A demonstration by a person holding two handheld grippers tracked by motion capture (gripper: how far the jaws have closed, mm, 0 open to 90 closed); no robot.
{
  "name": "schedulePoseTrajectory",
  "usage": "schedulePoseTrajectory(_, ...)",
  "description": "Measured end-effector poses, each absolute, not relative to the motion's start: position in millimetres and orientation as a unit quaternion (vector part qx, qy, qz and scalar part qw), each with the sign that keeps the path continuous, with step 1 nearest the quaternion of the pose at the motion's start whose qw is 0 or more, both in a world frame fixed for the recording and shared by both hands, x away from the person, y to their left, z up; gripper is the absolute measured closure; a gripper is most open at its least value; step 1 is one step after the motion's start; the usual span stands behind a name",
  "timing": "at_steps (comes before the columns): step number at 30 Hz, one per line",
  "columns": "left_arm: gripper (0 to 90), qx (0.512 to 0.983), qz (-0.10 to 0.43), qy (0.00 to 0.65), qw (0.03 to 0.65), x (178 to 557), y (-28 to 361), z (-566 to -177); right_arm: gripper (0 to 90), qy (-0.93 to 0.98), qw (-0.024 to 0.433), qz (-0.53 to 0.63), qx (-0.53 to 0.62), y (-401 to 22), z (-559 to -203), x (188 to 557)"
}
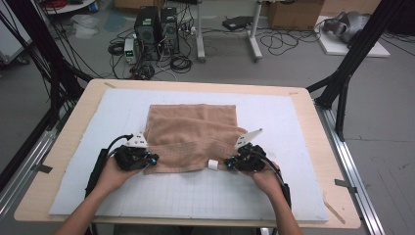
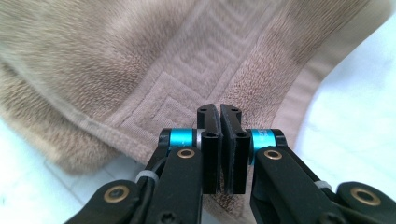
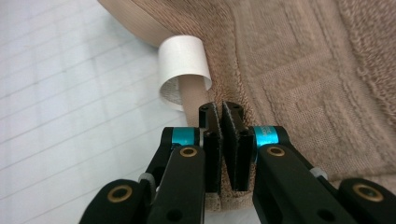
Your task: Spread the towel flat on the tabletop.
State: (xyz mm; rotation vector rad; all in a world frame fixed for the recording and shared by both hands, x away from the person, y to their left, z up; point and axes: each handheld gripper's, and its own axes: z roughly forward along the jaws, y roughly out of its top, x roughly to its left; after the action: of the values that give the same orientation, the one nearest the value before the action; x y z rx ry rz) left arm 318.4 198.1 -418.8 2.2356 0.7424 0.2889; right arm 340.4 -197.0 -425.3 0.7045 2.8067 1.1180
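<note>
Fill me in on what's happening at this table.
A person is working a tan towel spread on the white gridded mat. The left gripper is shut on the towel's near left corner, and the right gripper is shut on its near right corner, beside a curled white label. The towel lies partly folded, not yet lifted.

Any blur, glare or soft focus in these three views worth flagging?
High view: even light, no glare, slightly soft overall. Left gripper view: towel pile sharp near the tongs, softer toward the top edge; white mat nearly blown out. Right gripper view: white label bright, grid mat washed out.
</note>
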Motion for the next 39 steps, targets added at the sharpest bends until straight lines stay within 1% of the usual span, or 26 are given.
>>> schedulePoseTrajectory(6, 86.8, 0.861, 0.116, 0.288, 0.402, 284, 209, -407, 86.8, 0.9, 0.029, 0.377, 0.217, -206, -415, 309)
schedulePoseTrajectory(12, 87.1, 0.858, 0.111, 0.265, 0.425, 235, 222, -389, 86.7, 0.901, 0.034, 0.389, 0.188, -216, -395, 259)
schedulePoseTrajectory(14, 87.0, 0.858, 0.095, 0.246, 0.441, 210, 229, -381, 85.3, 0.899, 0.017, 0.404, 0.168, -221, -385, 237)
schedulePoseTrajectory(15, 86.3, 0.858, 0.084, 0.233, 0.45, 200, 233, -377, 82.7, 0.895, 0.009, 0.417, 0.156, -224, -379, 225)
schedulePoseTrajectory(16, 82.4, 0.857, 0.085, 0.228, 0.454, 192, 235, -373, 76.1, 0.895, 0.015, 0.423, 0.141, -226, -373, 215)
schedulePoseTrajectory(17, 71.5, 0.856, 0.099, 0.232, 0.451, 189, 235, -371, 74.1, 0.893, 0.025, 0.428, 0.134, -227, -368, 209)
schedulePoseTrajectory(18, 61.4, 0.857, 0.103, 0.235, 0.448, 191, 233, -370, 70.8, 0.891, 0.034, 0.433, 0.134, -228, -364, 207)
schedulePoseTrajectory(19, 60.4, 0.859, 0.103, 0.233, 0.445, 196, 231, -371, 68.2, 0.889, 0.04, 0.435, 0.137, -227, -362, 210)
schedulePoseTrajectory(22, 60.3, 0.861, 0.112, 0.241, 0.434, 220, 221, -379, 63.7, 0.899, 0.059, 0.407, 0.153, -216, -369, 234)
schedulePoseTrajectory(26, 61.8, 0.86, 0.105, 0.254, 0.43, 255, 207, -401, 63.3, 0.899, 0.055, 0.391, 0.191, -204, -391, 269)
schedulePoseTrajectory(28, 62.3, 0.867, 0.117, 0.262, 0.408, 269, 200, -409, 63.5, 0.898, 0.056, 0.388, 0.203, -201, -403, 283)
schedulePoseTrajectory(32, 62.1, 0.868, 0.132, 0.278, 0.39, 289, 196, -420, 63.4, 0.902, 0.058, 0.369, 0.218, -195, -421, 301)
schedulePoseTrajectory(34, 58.9, 0.865, 0.135, 0.29, 0.387, 298, 197, -424, 63.2, 0.898, 0.061, 0.371, 0.229, -195, -426, 305)
schedulePoseTrajectory(39, 61.7, 0.861, 0.089, 0.274, 0.42, 311, 201, -431, 62.8, 0.886, 0.052, 0.41, 0.21, -198, -428, 313)
